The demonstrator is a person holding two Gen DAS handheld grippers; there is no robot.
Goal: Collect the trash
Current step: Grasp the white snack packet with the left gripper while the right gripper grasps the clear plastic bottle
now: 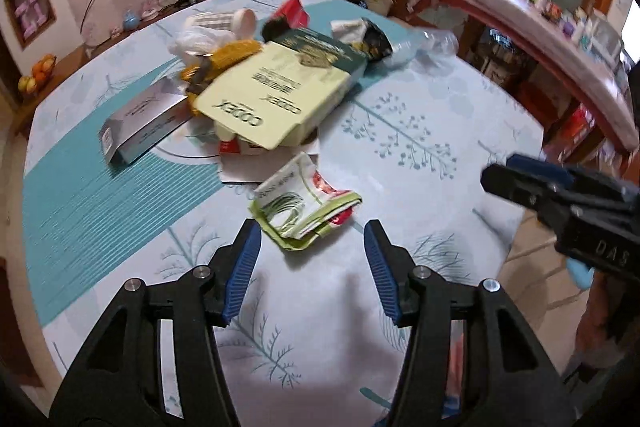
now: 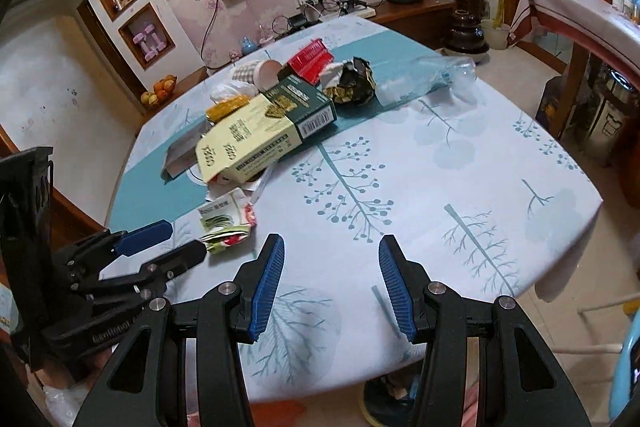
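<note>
Spread and empty, both jaws hover over the tree-printed tabletop [image 1: 420, 115]; the left gripper [image 1: 312, 245] nears a crumpled green-and-red paper wrapper [image 1: 306, 207], which may slide off or spring from a shallow pinch.

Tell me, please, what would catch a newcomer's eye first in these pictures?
A heap of trash, topped by a pale yellow and green carton, lies mid-table on the tree-print tablecloth. Nearer, a crumpled green-and-red wrapper lies just ahead of the open left gripper. The right gripper is open over bare cloth.
</note>
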